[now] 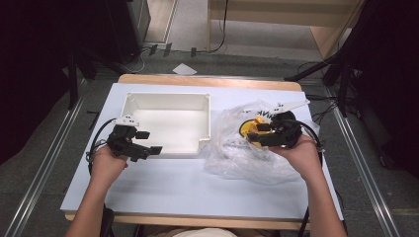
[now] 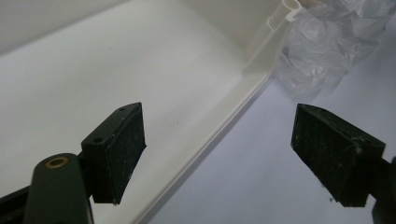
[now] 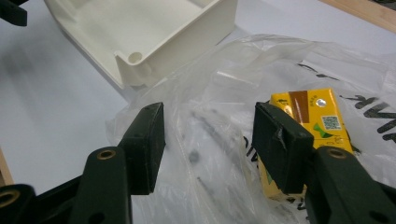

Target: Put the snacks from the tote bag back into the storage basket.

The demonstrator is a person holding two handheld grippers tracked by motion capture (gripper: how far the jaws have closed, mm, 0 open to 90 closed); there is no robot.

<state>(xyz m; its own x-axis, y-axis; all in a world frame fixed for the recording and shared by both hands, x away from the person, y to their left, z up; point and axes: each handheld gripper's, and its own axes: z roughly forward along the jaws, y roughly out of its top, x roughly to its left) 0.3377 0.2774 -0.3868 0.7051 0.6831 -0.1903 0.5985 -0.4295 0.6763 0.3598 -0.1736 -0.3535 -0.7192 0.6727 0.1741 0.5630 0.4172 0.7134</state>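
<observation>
Table (image 1: 163, 197): white, my work surface. Bin (image 1: 168, 106): stiff cream plastic, left of centre, its near corner close to the bag. Bag (image 1: 232, 148): thin clear film, limp and slippery, draped around the carton (it will likely snag my pads). Carton (image 3: 310, 121): small yellow box, light, crushable; I'd take its flat sides. Right gripper (image 3: 210, 140): jaws apart, holding nothing, over the bag. Left gripper (image 2: 219, 149): wide open, straddling the bin's edge.
</observation>
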